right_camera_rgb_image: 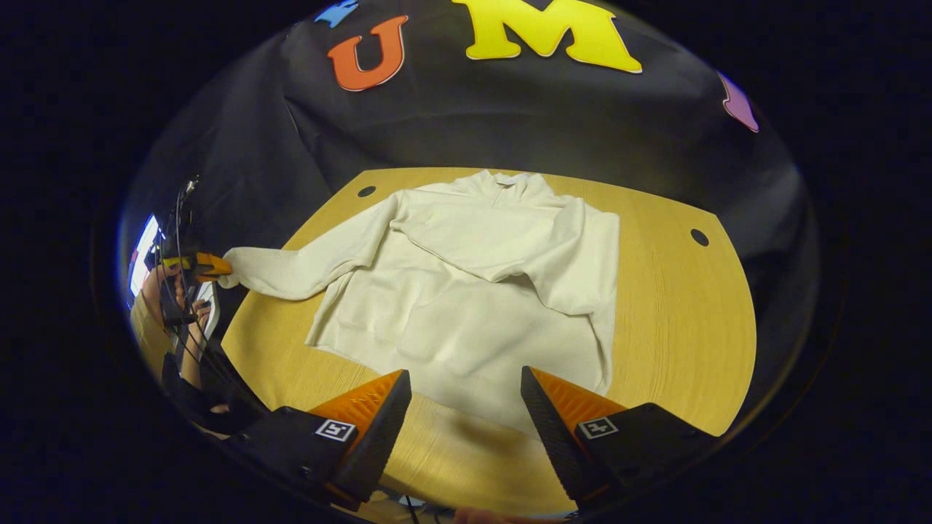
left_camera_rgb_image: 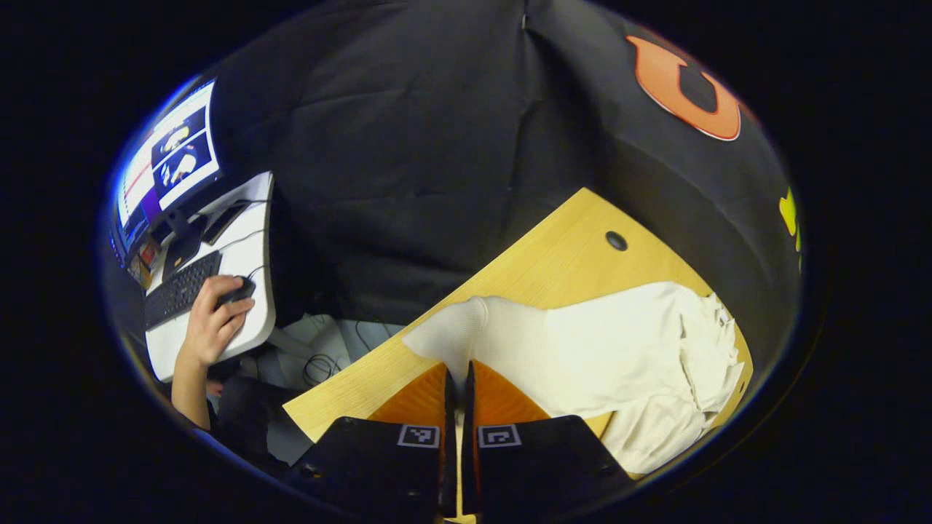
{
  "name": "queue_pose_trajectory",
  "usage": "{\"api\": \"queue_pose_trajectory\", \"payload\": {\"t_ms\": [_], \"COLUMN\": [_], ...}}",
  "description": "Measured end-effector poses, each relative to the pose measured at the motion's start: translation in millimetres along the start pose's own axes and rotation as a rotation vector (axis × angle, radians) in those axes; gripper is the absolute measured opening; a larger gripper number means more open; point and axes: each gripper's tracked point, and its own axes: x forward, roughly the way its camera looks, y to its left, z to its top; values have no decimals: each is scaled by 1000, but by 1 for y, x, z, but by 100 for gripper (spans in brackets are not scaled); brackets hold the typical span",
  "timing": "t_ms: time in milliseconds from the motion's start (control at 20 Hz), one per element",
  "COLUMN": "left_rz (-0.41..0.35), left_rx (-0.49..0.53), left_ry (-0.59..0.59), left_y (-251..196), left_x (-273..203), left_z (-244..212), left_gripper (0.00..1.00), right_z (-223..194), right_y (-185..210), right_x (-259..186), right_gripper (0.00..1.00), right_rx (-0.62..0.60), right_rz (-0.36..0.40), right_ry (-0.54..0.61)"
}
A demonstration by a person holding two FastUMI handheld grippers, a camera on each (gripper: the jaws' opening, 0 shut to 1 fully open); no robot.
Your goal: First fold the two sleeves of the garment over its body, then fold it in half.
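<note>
Gripping the cuff of the outstretched sleeve, the left gripper has its fingers closed on the fabric at the table's left edge. The sweatshirt lies flat on the table, collar toward the booth wall. Its other sleeve already lies folded across the chest; the body is not folded in half.

Judged step: bringing the held sleeve over the body. To do it well:

- Lift the cuff just clear of the table, so the sleeve does not drag the body with it.
- Carry it across the chest, crossing the folded sleeve — keep the crease at the shoulder seam.
- Release only once the cuff lies flat.

The right gripper hovers over the hem, fingers spread and holding nothing — ready to pin the body if it shifts.
</note>
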Motion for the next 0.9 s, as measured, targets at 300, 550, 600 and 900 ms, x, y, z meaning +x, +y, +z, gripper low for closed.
{"api": "queue_pose_trajectory", "payload": {"t_ms": [300, 550, 600, 900], "left_rz": [-95, -173, -187, -313], "left_rx": [71, 107, 135, 241], "left_ry": [-61, -53, -55, -26], "left_y": [-81, -165, -183, -318], "left_x": [-31, -39, -39, -44], "left_z": [43, 48, 46, 12], "left_gripper": [5, 5, 5, 5], "right_z": [1, -19, -23, -48], "right_y": [-30, -70, -77, -124], "right_x": [-1, -4, -5, -11], "right_gripper": [94, 94, 94, 94], "right_rx": [28, 81, 91, 118], "right_rz": [-19, -57, -66, -111], "right_ry": [-11, 7, 10, 34]}}
